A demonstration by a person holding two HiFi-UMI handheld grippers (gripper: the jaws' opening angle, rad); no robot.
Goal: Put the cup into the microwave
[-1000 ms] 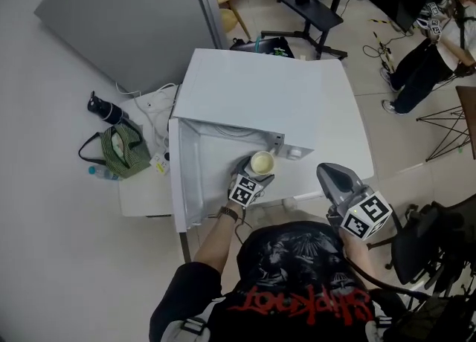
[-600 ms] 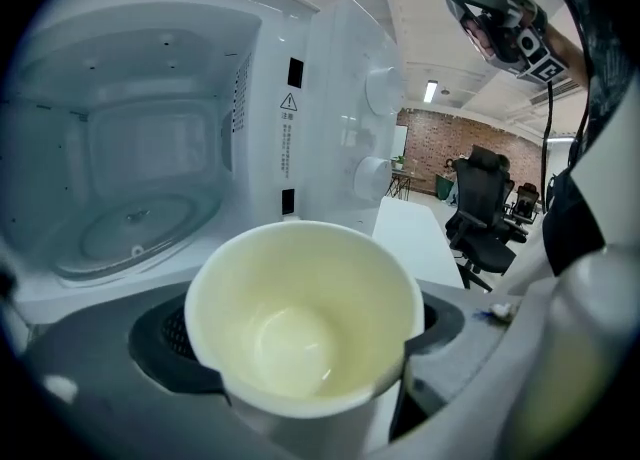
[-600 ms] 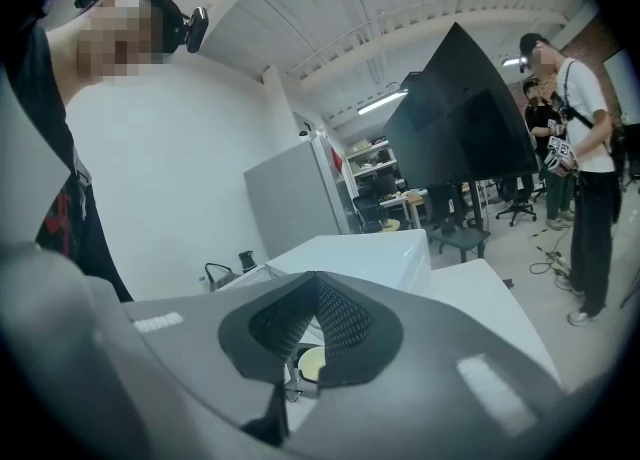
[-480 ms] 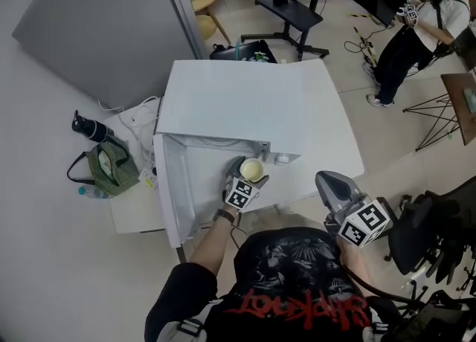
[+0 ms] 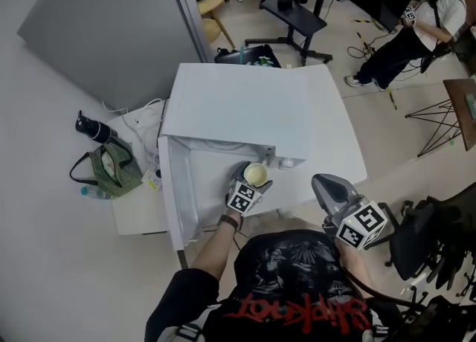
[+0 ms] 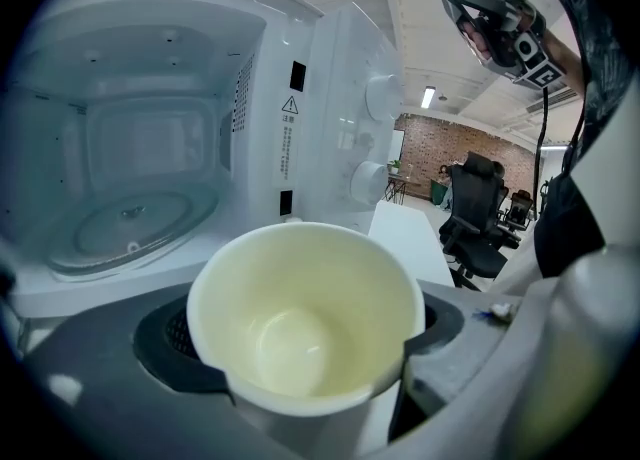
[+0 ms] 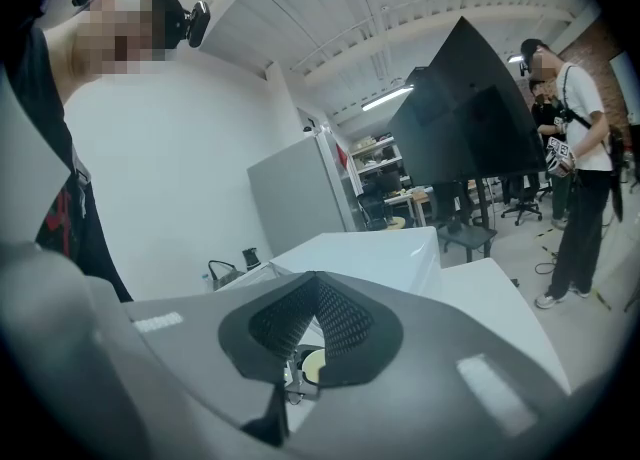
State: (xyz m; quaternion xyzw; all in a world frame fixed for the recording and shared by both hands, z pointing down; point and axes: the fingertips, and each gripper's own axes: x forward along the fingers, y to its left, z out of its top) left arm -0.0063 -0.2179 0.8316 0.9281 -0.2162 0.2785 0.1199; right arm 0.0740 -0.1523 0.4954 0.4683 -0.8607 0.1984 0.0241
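A pale yellow cup (image 5: pixel 255 175) sits upright between the jaws of my left gripper (image 5: pixel 249 183), which is shut on it. It hangs just in front of the mouth of the white microwave (image 5: pixel 245 106), whose door (image 5: pixel 175 199) stands open to the left. In the left gripper view the empty cup (image 6: pixel 305 318) fills the foreground, with the cavity and its glass turntable (image 6: pixel 130 223) beyond and the knobs (image 6: pixel 368 183) at right. My right gripper (image 5: pixel 333 190) is held off to the right over the table's front edge, shut and empty (image 7: pixel 318 293).
The microwave stands on a white table (image 5: pixel 346 147). A green striped bag (image 5: pixel 111 169) and a black bottle (image 5: pixel 93 126) lie on the floor at left. A black office chair (image 5: pixel 428 240) is at right. A person (image 5: pixel 405 36) stands far back right.
The head camera has shifted slightly. The left gripper still holds the cup at the microwave's mouth, and the right gripper stays where it was.
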